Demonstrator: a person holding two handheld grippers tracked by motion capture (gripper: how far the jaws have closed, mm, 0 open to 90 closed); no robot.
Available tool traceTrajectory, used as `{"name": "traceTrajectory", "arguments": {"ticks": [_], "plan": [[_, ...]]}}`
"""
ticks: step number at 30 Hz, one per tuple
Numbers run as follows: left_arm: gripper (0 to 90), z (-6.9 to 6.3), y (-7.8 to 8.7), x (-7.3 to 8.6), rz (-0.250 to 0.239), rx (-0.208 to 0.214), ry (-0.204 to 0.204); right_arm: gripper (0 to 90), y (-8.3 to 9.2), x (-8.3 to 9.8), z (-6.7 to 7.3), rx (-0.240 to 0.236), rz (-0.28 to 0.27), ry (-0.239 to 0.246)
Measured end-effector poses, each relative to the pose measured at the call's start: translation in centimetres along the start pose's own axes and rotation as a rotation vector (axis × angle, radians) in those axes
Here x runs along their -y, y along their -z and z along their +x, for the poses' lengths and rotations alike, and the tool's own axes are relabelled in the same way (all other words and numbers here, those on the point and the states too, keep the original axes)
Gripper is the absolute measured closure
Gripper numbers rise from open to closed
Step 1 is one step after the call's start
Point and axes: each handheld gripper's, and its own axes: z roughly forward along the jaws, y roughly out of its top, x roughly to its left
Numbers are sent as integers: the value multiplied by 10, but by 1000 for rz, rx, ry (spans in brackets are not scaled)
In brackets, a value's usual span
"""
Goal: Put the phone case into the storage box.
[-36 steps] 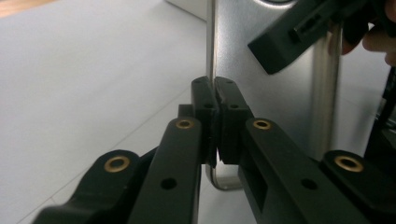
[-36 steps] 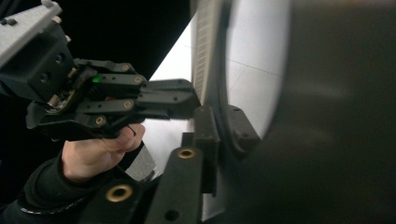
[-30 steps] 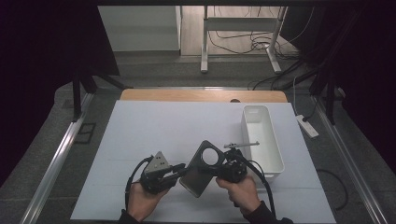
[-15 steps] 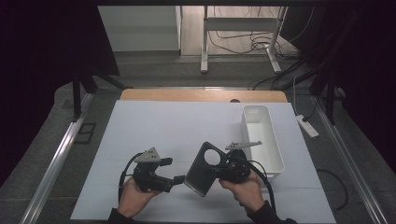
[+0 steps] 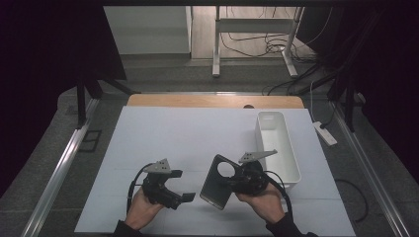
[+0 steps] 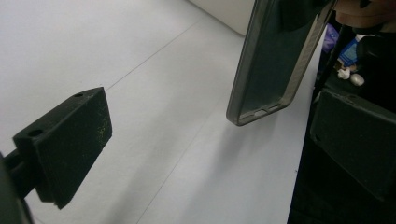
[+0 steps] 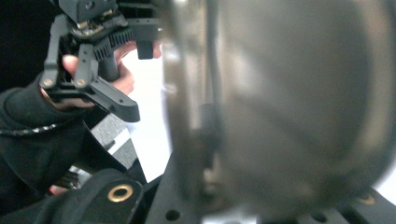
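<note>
Hand-over step, judged from the layout: phone case (image 5: 219, 181) clamped at its right edge by the right gripper (image 5: 236, 180), held tilted just above the white table (image 5: 188, 133), near the front edge and just left of the white bin (image 5: 291, 163). Left gripper (image 5: 181, 185) just left of the case and apart from it, jaws having just been opening, now spread wide with nothing between them. In the left gripper view, the case (image 6: 271, 60) hanging clear between and beyond the two black pads (image 6: 70, 140), inner face and lower rim toward the camera. In the right gripper view, the case (image 7: 289, 107) blurred and close. Next move, most likely: either a fresh grasp by the left gripper on the free left rim, calling for a careful line-up, or a carry rightward into the bin.
</note>
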Motion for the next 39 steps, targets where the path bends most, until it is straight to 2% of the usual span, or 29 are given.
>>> {"name": "traceTrajectory", "arguments": {"ticks": [10, 13, 19, 28, 33, 36, 39], "plan": [[0, -4, -11, 1, 11, 58, -27, 856, 0, -1, 2, -16, 13, 37], [0, -8, -16, -1, 27, 82, -30, 856, 0, -1, 4, -37, 20, 55], [0, -17, -23, -6, 50, 124, -64, 857, -3, -1, 11, -81, 33, 93], [0, -21, -31, -7, 72, 156, -70, 859, -8, -2, 20, -150, 50, 136], [4, -24, -33, -7, 78, 163, -71, 859, -8, -3, 23, -164, 54, 144], [54, -27, -33, -7, 85, 162, -101, 859, -8, -3, 22, -172, 52, 146], [176, -30, -33, -7, 92, 178, -126, 859, -8, -3, 23, -179, 48, 153]]}}
